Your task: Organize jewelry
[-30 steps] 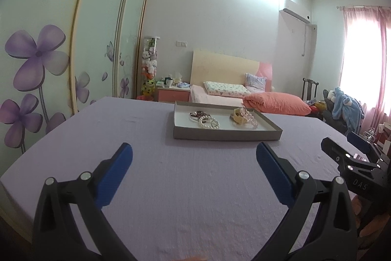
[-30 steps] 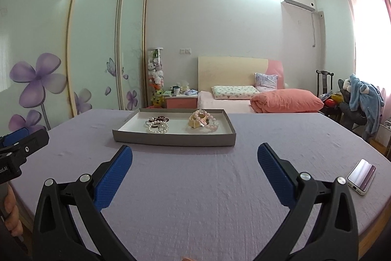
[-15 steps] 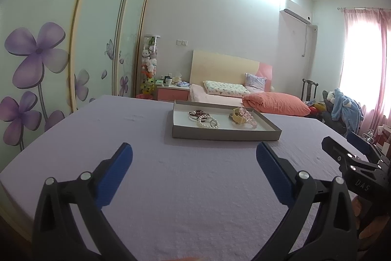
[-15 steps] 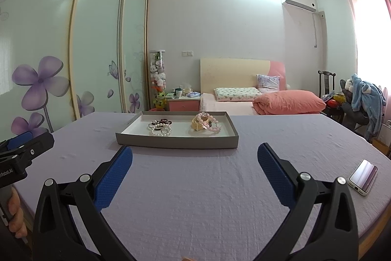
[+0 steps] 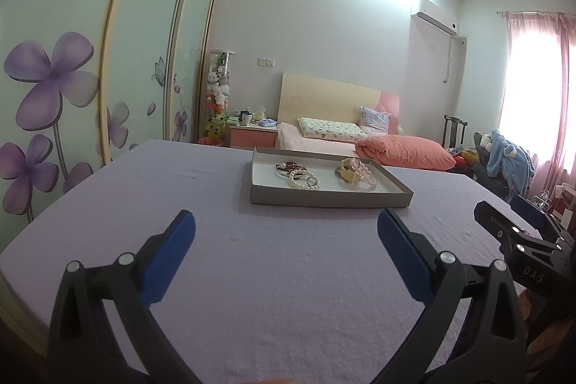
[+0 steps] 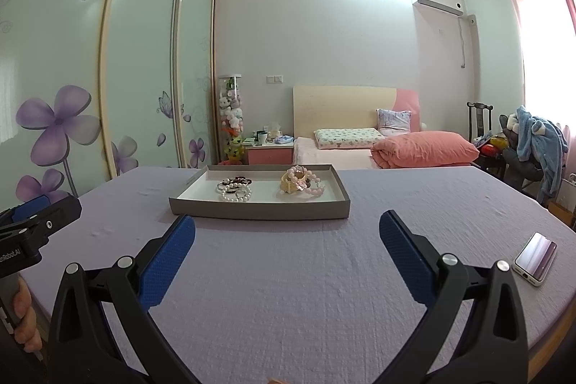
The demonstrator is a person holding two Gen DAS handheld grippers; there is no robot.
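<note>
Above the lavender counter (image 5: 288, 276), both hand-held grippers, left (image 5: 286, 233) and right (image 6: 287, 234), are spread wide, empty; a phone (image 6: 535, 258) is seen only from the right wrist.

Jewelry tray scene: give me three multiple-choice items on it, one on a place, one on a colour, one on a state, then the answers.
1. Where does the phone lie?
A. in the tray
B. on the purple cloth, right of the right gripper
C. on the far bed

2. What colour are the pads on the gripper fingers?
A. blue
B. red
C. white

3. How do the left gripper and right gripper stand?
A. both shut on beads
B. one open, one shut
C. both open, holding nothing

Answers: B, the phone rests on the cloth apart from the tray; A, the pads are blue in both views; C, both jaws are spread wide with the jewelry lying in the tray.
</note>
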